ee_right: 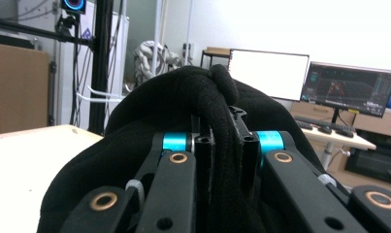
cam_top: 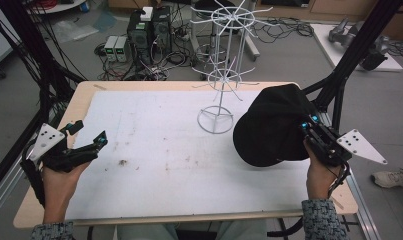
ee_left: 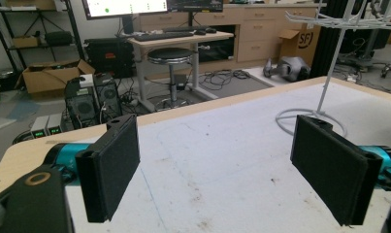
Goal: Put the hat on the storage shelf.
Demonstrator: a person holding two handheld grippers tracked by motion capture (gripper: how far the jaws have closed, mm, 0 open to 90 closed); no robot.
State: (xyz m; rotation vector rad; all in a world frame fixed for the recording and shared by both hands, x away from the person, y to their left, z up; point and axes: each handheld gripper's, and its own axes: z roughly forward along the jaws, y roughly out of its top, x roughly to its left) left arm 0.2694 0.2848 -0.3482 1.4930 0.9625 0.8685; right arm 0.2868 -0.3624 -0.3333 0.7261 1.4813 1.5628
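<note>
A black knitted hat (cam_top: 271, 125) hangs in the air over the table's right side, with my right gripper (cam_top: 309, 131) shut on its edge. In the right gripper view the hat's fabric (ee_right: 183, 97) bunches between the two closed jaws. A white wire display rack (cam_top: 224, 65) with radiating hooks stands on the table just left of the hat; its ring base (ee_left: 307, 119) shows in the left gripper view. My left gripper (cam_top: 91, 142) rests low at the table's left edge, its black pads (ee_left: 113, 167) wide apart and nothing between them.
A white sheet (cam_top: 164, 150) covers most of the wooden table (cam_top: 84, 95). Black frame posts (cam_top: 354, 50) rise at the right and left corners. Computers and cables (cam_top: 149, 30) lie on the floor beyond the far edge.
</note>
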